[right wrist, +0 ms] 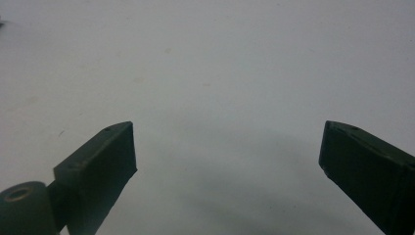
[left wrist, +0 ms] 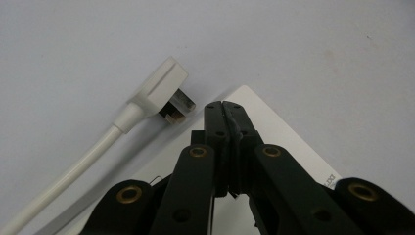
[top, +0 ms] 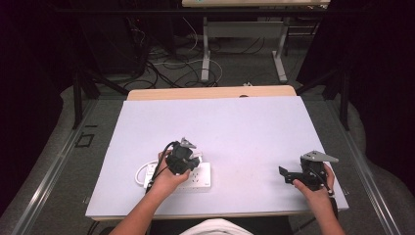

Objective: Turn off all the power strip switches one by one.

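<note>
From above: left hand-held gripper (top: 192,164) over a flat white rectangular power strip (top: 201,180) on the pale tabletop (top: 244,127); right hand-held gripper (top: 283,174) well apart, near the right edge. Along the left gripper (left wrist: 224,105): jaws pressed together, empty, above the strip (left wrist: 274,127), just beside a white angled plug (left wrist: 164,90) with cable (left wrist: 73,174). Along the right gripper (right wrist: 227,147): jaws spread wide, empty.

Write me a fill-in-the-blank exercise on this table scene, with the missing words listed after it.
1. The left gripper hangs over the white power strip with its jaws ____.
2. The right gripper has its jaws ____ above bare table.
3. The plug lies beside the power strip, its cable coloured ____.
4. The plug's prongs are ____ the strip, not inserted.

Missing words: shut; open; white; outside
</note>
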`<action>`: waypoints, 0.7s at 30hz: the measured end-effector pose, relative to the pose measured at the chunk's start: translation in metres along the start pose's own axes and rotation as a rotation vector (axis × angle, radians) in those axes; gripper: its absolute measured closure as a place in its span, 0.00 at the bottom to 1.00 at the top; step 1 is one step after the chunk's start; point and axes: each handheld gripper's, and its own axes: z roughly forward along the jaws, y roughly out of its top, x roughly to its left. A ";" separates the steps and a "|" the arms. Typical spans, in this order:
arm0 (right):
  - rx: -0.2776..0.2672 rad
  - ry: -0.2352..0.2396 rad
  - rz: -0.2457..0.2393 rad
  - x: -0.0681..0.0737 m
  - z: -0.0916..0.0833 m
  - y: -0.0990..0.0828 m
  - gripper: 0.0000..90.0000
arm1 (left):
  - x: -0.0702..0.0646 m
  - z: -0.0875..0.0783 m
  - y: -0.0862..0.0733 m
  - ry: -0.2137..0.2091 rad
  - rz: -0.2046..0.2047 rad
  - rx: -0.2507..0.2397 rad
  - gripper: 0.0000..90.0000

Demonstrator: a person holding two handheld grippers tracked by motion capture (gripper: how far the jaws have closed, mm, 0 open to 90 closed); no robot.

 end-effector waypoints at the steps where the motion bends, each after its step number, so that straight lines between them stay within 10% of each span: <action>1: 0.000 0.000 0.000 0.000 0.000 0.000 0.07 | 0.001 -0.001 0.000 0.003 0.003 -0.005 0.98; 21: -0.010 -0.001 -0.005 -0.001 -0.001 0.001 0.07 | 0.019 -0.029 -0.008 0.036 -0.072 -0.051 0.76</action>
